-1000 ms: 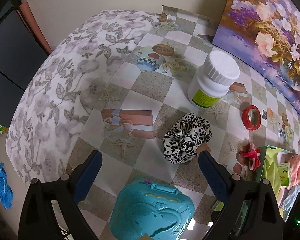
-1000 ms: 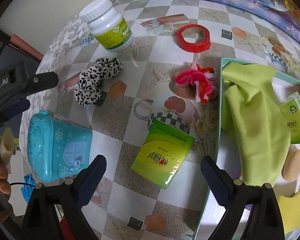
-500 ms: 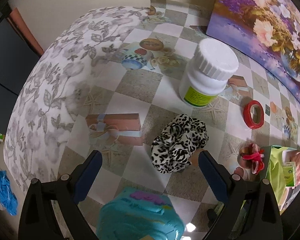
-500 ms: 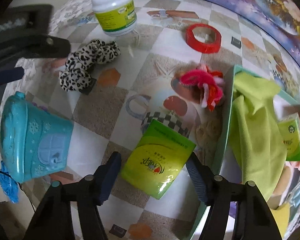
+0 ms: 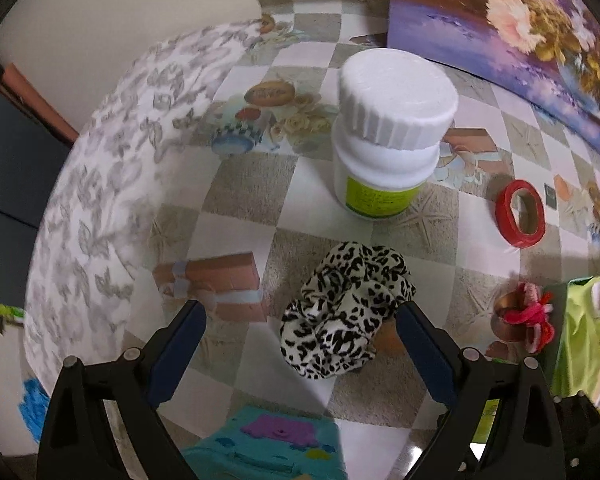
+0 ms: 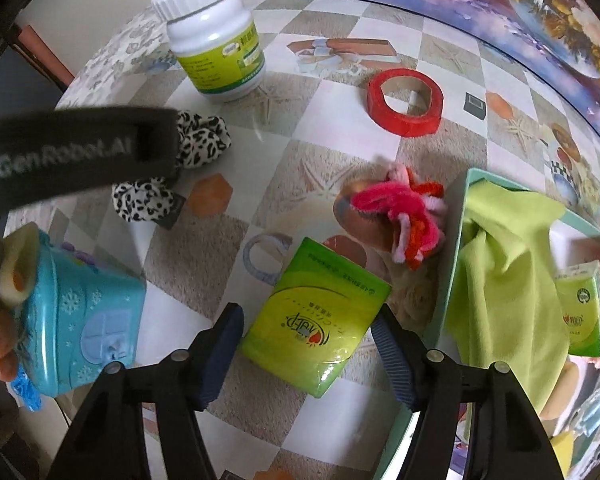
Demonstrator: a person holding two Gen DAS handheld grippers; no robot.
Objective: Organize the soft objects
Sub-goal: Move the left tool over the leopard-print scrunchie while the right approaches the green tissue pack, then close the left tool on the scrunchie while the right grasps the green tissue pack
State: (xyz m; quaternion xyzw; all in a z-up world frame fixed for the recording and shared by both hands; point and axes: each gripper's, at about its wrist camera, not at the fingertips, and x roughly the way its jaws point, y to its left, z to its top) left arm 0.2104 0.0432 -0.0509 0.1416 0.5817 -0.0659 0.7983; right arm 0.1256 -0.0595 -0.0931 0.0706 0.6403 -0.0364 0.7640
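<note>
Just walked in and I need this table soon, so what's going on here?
A person is sorting soft things with two handheld grippers. The right tool straddles a green tissue pack on the table, its fingers at the pack's sides. The left tool hangs open over the leopard-print scrunchie, not gripping. A green cloth and another tissue pack already lie in the tray.

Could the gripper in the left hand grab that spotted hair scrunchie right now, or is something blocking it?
Probably yes. The left gripper is open, and the scrunchie lies on the tablecloth between its fingers, nearer the right one. Nothing covers it; the white bottle stands clear behind.
</note>
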